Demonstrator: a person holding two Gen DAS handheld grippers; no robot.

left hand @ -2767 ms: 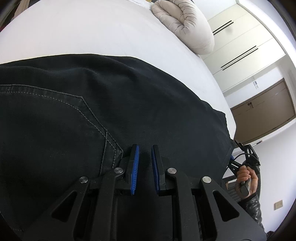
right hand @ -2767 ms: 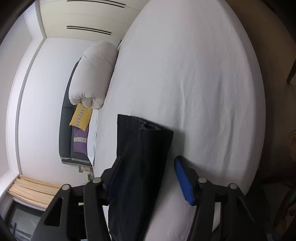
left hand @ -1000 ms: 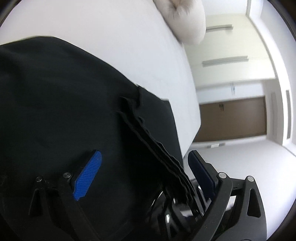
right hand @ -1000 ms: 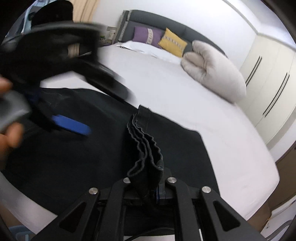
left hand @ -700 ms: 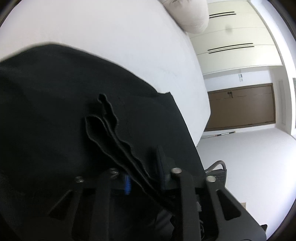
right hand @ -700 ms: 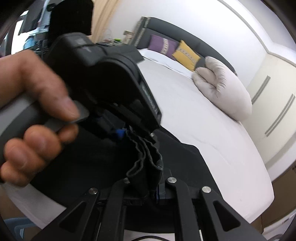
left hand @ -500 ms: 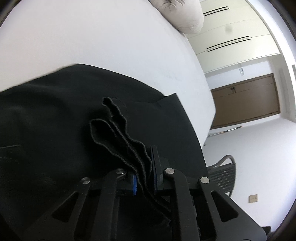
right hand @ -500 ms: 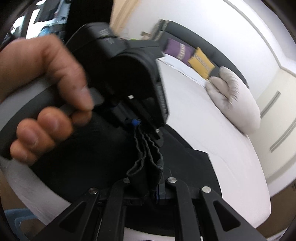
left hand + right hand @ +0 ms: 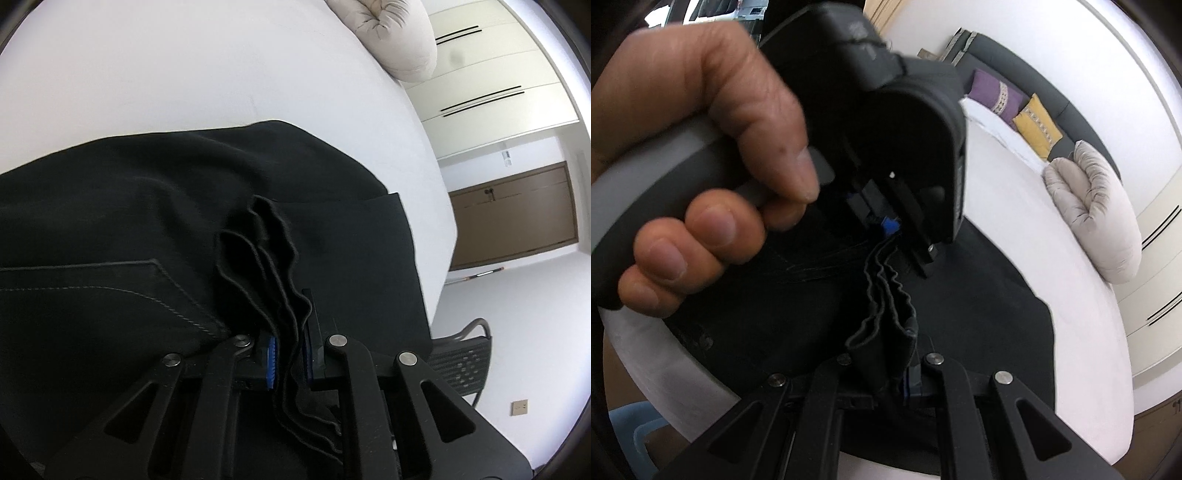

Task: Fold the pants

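Observation:
Black pants [image 9: 110, 229] lie on a white bed [image 9: 184, 74], with a stitched pocket seam at the left. My left gripper [image 9: 290, 354] is shut on a bunched stack of the pants' hem edges [image 9: 258, 251], which rise wavy between its blue pads. In the right wrist view my right gripper [image 9: 892, 380] is shut on the same bunched hem [image 9: 882, 314]. The left gripper [image 9: 890, 225], held by a hand [image 9: 701, 147], grips the far end of that bunch just ahead. The rest of the pants [image 9: 979, 314] spread flat beneath.
A beige rolled duvet [image 9: 391, 37] lies at the far end of the bed, also in the right wrist view [image 9: 1097, 206]. Purple and yellow cushions [image 9: 1015, 107] lean on a dark headboard. White wardrobes [image 9: 491, 74], a brown door [image 9: 513, 214] and a mesh chair [image 9: 461, 362] stand beyond the bed's edge.
My left gripper opened, came round the bunched hem held by my right gripper, and shut on it. The two grippers have since drawn very close together.

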